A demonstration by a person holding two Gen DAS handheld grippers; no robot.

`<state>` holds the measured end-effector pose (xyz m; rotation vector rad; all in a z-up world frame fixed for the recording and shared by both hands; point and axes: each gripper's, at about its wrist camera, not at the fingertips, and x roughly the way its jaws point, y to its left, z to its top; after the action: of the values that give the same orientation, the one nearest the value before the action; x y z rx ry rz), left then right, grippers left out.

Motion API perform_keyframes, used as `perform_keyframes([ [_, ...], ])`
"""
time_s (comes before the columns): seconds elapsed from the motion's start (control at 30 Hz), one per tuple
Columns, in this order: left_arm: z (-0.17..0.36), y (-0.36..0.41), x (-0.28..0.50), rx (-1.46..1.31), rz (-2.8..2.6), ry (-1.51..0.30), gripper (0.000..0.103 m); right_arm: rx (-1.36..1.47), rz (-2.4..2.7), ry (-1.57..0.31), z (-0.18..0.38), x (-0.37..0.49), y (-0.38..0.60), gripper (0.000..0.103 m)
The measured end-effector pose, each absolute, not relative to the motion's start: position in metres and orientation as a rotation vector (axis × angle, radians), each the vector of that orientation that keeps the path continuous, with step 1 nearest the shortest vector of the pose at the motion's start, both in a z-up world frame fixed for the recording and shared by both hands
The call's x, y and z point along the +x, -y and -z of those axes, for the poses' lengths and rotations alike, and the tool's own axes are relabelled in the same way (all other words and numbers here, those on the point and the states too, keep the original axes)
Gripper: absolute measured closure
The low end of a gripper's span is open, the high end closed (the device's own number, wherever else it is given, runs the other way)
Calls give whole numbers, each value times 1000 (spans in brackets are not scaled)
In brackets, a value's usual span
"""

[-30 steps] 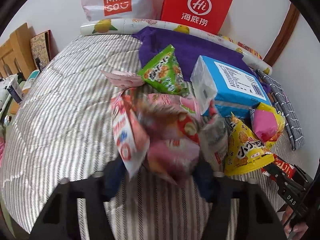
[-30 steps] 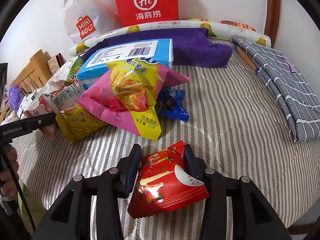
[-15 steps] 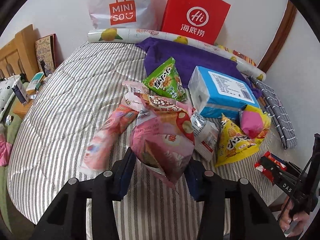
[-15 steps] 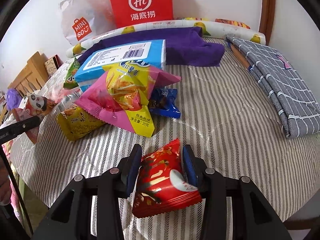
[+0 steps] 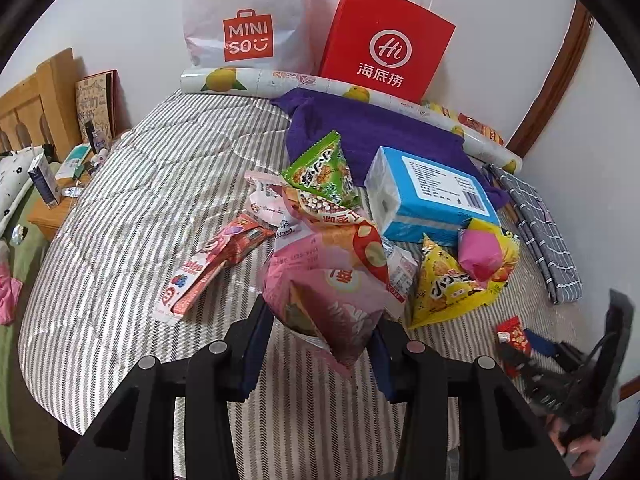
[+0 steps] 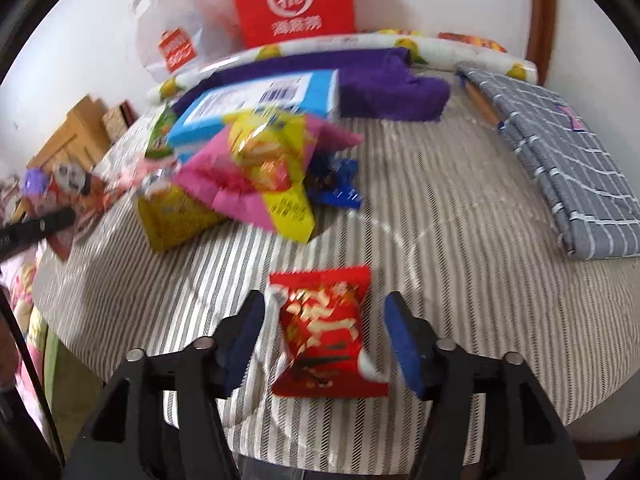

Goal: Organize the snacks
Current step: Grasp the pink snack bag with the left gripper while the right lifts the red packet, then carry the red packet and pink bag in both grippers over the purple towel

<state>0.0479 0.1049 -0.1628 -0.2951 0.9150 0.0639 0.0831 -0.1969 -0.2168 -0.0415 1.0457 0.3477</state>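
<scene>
Blue-padded fingers of the left gripper [image 5: 318, 344], low in the left wrist view, clamp a pink snack bag [image 5: 332, 296] from both sides; the bag bulges up between the black finger frames and hangs clear of the striped bedcover [image 5: 132, 216]. The gripper tilts steeply down toward the bed. Left of the bag a flat pink-and-red packet [image 5: 216, 264] lies on the cover; above it a green packet [image 5: 324, 170] leans near a blue-and-white box [image 5: 432, 196]. To the right a yellow packet [image 5: 448, 284] sits just beside a pink-and-yellow one [image 5: 484, 252]. At the lower right edge a hand [image 5: 576, 444] grips the other tool's black handle.

In the right wrist view the right gripper [image 6: 324, 328] also points steeply down, its jaws opening: the blue pads stand apart from a red snack packet [image 6: 324, 328] that lies flat on the cover between them, touching neither. Beyond it, toward the upper left, the pink-and-yellow packet [image 6: 264, 168] rests against the blue box [image 6: 256, 100], with a small blue packet [image 6: 336, 180] at its right edge. A folded grey checked cloth [image 6: 568, 160] lies at the right.
</scene>
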Motion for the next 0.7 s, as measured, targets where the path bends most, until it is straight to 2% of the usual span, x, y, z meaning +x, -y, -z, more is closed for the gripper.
perform_keyframes([
  [0.07, 161, -101, 48, -293, -60, -913, 61, -81, -343, -1049, 224, 80, 192, 42],
  [0.1, 159, -100, 48, -290, -59, -912, 61, -116, -333, -1022, 224, 76, 189, 59],
  [0.13, 157, -97, 48, -286, -57, -910, 61, -160, -326, -1004, 224, 73, 185, 61],
  [0.27, 145, -91, 50, -271, -50, -895, 61, -219, -325, -977, 215, 69, 180, 61],
  [0.7, 99, -69, 83, -243, 22, -851, 61, -86, -362, -875, 132, 90, 188, 61],
])
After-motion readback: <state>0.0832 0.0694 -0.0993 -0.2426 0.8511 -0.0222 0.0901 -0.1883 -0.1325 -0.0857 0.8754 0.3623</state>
